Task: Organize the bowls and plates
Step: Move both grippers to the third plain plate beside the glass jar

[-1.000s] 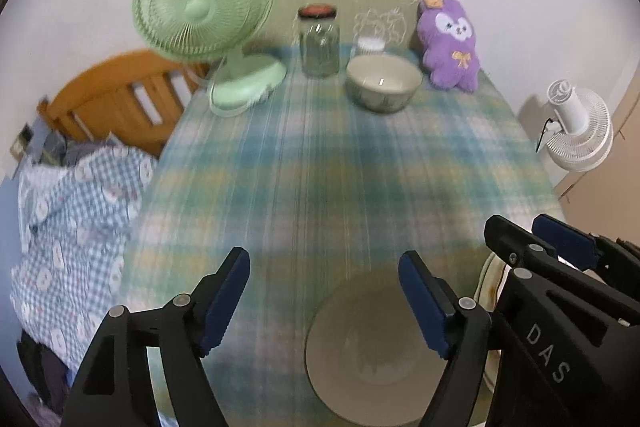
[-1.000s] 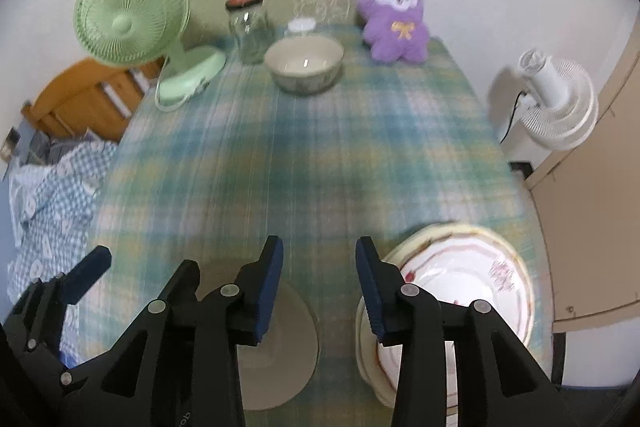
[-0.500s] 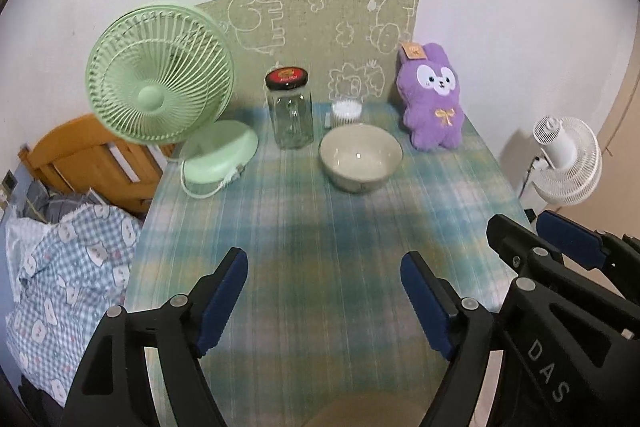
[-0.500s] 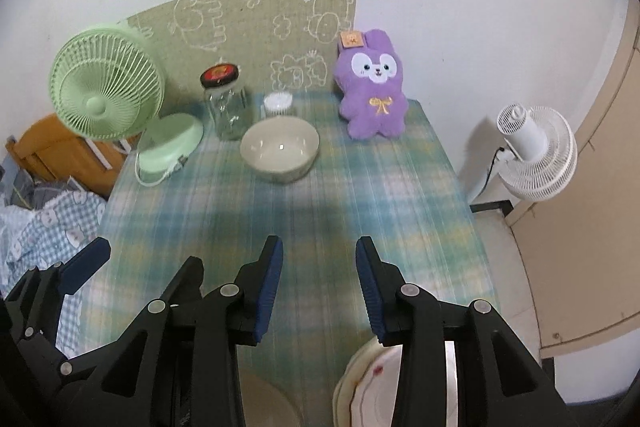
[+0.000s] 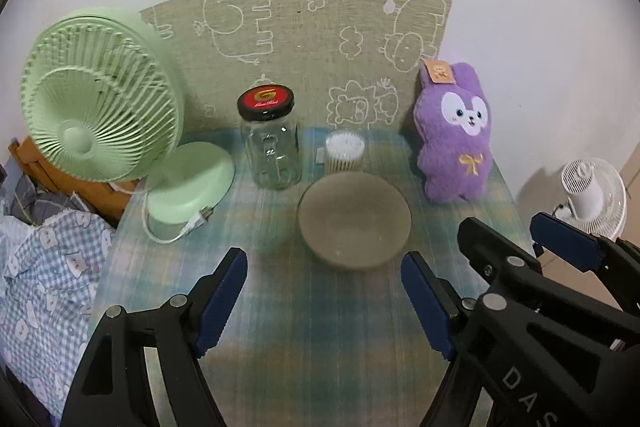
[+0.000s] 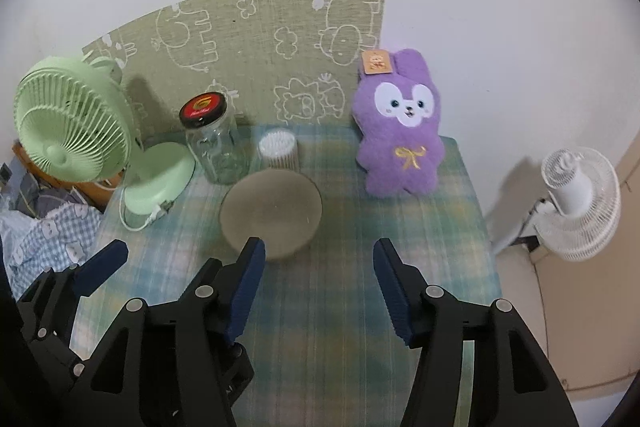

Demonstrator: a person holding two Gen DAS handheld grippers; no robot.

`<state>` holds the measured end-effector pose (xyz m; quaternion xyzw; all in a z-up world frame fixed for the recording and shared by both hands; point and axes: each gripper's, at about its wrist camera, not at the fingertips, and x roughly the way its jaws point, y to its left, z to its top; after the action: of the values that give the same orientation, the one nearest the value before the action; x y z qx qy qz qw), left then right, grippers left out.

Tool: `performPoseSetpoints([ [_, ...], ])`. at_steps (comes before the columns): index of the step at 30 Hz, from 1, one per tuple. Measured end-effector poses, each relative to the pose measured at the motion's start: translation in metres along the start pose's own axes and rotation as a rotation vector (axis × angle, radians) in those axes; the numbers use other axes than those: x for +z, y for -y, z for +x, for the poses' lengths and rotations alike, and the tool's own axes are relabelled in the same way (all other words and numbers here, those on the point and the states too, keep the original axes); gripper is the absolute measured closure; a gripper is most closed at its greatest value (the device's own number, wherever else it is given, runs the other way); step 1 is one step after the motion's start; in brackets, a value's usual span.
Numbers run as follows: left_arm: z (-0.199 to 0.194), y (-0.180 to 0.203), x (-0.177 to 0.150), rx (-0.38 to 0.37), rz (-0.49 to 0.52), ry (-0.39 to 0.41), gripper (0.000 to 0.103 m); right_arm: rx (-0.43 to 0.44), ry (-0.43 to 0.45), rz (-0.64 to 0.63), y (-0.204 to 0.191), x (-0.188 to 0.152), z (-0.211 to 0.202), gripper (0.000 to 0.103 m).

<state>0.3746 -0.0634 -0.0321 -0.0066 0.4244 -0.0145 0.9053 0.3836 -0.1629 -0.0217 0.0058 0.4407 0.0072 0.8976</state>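
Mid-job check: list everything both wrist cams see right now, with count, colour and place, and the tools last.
bowl: 1, beige, middle of the table, in front of both tools
glass jar: 1, clear with red-and-black lid, behind the bowl to its left
cotton swab tub: 1, clear with white tips, right of the jar
desk fan: 1, pale green, back left of the table
plush bunny: 1, purple, back right, against the wall
wall mat: 1, olive with white animal outlines, behind the table
tablecloth: 1, blue-green plaid
white fan: 1, off the table's right side
checked fabric: 1, blue and white, left of the table
left tool: open, empty
right tool: open, empty
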Motion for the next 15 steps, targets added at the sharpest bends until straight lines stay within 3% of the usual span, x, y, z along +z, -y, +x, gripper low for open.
performPoseSetpoints([
  [9, 0.053, -0.005, 0.026, 0.044, -0.013, 0.003, 0.019, 0.038, 0.007, -0.015, 0.004, 0.031, 0.060, 0.038],
  [15, 0.084, -0.001, 0.030, 0.081, 0.039, 0.028, 0.019, 0.053, 0.016, -0.015, 0.004, 0.036, 0.095, 0.037],
])
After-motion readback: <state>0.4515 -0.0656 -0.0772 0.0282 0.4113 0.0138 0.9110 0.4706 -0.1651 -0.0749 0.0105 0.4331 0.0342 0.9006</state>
